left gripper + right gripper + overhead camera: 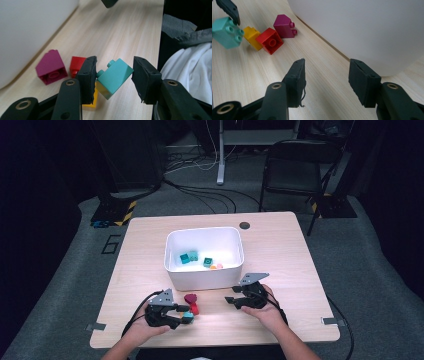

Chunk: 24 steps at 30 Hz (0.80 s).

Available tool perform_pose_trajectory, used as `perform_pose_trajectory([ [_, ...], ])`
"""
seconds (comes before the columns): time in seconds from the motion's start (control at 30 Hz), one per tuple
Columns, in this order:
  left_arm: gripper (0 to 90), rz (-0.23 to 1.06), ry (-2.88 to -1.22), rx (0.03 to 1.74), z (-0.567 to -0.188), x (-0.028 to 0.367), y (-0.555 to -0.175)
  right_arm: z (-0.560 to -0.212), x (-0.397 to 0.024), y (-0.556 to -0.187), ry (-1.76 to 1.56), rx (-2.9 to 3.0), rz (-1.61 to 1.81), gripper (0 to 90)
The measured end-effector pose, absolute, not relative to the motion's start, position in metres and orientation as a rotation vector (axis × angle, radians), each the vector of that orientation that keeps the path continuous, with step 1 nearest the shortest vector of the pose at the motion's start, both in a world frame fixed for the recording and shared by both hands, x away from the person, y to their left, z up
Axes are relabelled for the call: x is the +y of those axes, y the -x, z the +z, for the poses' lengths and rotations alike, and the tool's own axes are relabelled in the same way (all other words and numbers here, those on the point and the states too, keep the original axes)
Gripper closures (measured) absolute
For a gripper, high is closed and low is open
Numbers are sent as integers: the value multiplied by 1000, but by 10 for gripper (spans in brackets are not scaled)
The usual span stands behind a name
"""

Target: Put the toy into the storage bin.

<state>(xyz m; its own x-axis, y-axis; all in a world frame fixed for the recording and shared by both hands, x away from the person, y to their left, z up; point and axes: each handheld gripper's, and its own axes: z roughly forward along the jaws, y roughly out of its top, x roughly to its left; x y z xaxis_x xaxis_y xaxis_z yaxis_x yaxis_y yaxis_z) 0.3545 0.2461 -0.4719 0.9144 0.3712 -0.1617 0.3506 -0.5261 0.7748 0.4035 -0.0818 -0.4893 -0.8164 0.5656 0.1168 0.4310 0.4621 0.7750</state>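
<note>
The left gripper (114, 75) has the teal brick (113, 78) squeezed between its two black pads, tilted, studs turned toward the left-hand pad, clear of the table (130, 32) just in front of the white bin (204, 254). Below it on the wood sit a yellow brick (253, 37), a red brick (270, 40) and a magenta sloped brick (284, 26), close together in a row. Over on the other side, the right gripper (326, 75) hangs beside the bin wall, jaws spread with only bare tabletop between them.

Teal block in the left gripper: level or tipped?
Tipped. The teal block sits cornerwise in the left gripper, studs slanting up-left, lifted clear of the table.
</note>
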Motion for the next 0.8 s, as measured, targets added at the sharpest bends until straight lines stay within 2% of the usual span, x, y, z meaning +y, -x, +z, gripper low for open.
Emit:
perform_pose_trajectory([
  [0.8,547,118,-2109,577,-431,270,-371,-493,-83,-406,-893,2558,1265,469],
])
